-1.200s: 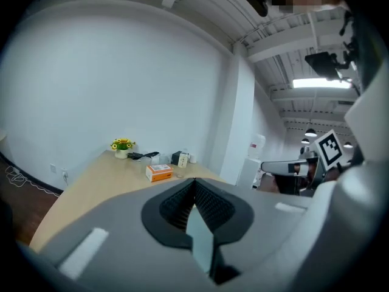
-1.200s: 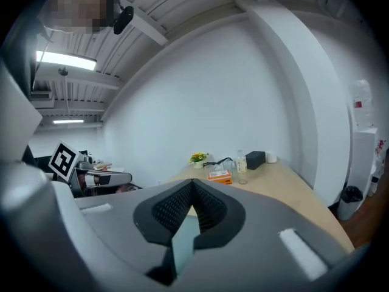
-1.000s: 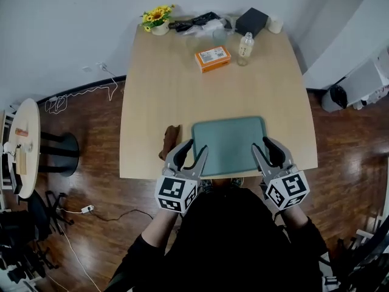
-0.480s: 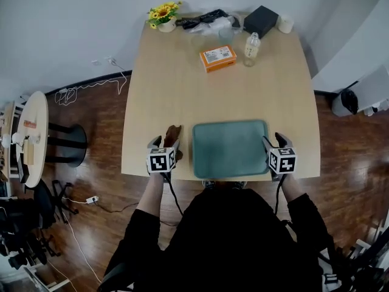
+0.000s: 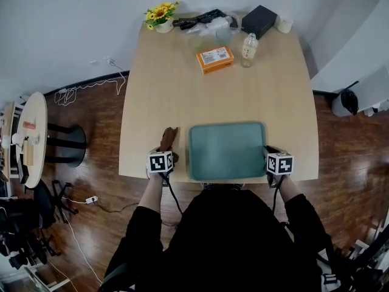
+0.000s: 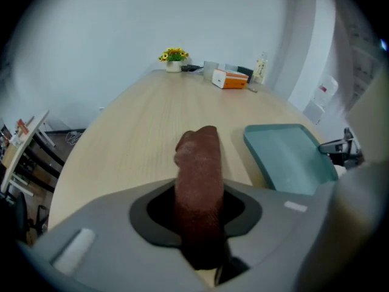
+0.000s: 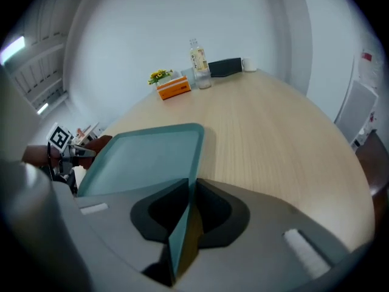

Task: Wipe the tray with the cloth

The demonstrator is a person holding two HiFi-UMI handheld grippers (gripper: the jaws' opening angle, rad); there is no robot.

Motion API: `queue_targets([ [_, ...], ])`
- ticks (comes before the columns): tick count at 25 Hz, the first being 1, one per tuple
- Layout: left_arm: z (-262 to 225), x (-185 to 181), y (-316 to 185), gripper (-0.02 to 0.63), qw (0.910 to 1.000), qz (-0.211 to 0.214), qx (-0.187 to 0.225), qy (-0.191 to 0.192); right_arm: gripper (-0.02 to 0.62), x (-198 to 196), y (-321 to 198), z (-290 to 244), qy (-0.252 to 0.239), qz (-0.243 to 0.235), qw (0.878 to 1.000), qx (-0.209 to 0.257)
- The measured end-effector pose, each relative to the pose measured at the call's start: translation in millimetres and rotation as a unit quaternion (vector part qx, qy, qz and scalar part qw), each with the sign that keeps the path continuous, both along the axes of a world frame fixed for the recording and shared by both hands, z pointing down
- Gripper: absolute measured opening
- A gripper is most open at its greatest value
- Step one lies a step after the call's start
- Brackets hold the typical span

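A teal tray [image 5: 228,151] lies at the table's front edge, and in the right gripper view the tray [image 7: 146,154] stretches away to the left. A brown cloth [image 5: 168,137] lies just left of it. My left gripper [image 5: 165,154] is at the cloth's near end. Its jaws are closing, and the cloth [image 6: 197,175] fills the gap of my left gripper [image 6: 197,210]. My right gripper [image 5: 270,152] is at the tray's right rim. In its own view, my right gripper [image 7: 182,224] is closing with the thin rim pinched between the jaws.
At the table's far end stand an orange box [image 5: 213,59], a clear bottle [image 5: 247,47], a sunflower pot [image 5: 160,16], a black box [image 5: 258,20] and black cables [image 5: 200,20]. A small round side table [image 5: 27,145] stands on the floor at left.
Both grippers dropped from above the near edge to table level. The left one closed around the cloth's near end, the right one onto the tray's right rim.
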State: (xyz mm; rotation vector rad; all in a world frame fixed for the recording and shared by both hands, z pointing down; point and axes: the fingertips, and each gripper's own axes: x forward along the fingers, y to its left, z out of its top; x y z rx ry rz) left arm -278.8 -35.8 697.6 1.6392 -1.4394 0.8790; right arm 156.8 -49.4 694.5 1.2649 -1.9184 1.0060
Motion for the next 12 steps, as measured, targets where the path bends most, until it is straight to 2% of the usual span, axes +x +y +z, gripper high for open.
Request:
queue_targets([
  [1,-3,-3,1,0.080,1.0000,-0.008,-0.002,0.004,0.040,-1,1,0,-0.005,0.000,1.000,-0.002],
  [3,-15,1,0,0.067,0.9992,-0.019,0.006,0.034,0.035,-2,1,0,-0.005,-0.005,1.000,-0.001],
  [5,-31,16,-7,0.066,0.9982,-0.007,0.026,0.054,0.035,-1,0,0,-0.004,-0.002,1.000,0.001],
  [7,-41,36,-15,0.066,0.9975,0.022,0.035,0.058,0.035,0,0,-1,-0.006,0.007,1.000,0.003],
  [10,-42,70,-24,0.068,0.9952,0.073,0.025,0.060,0.035,-2,2,-2,-0.005,0.011,1.000,0.008],
  [12,-36,89,-37,0.071,0.9930,0.108,0.017,0.046,0.035,-4,1,-3,-0.004,0.010,1.000,0.012],
])
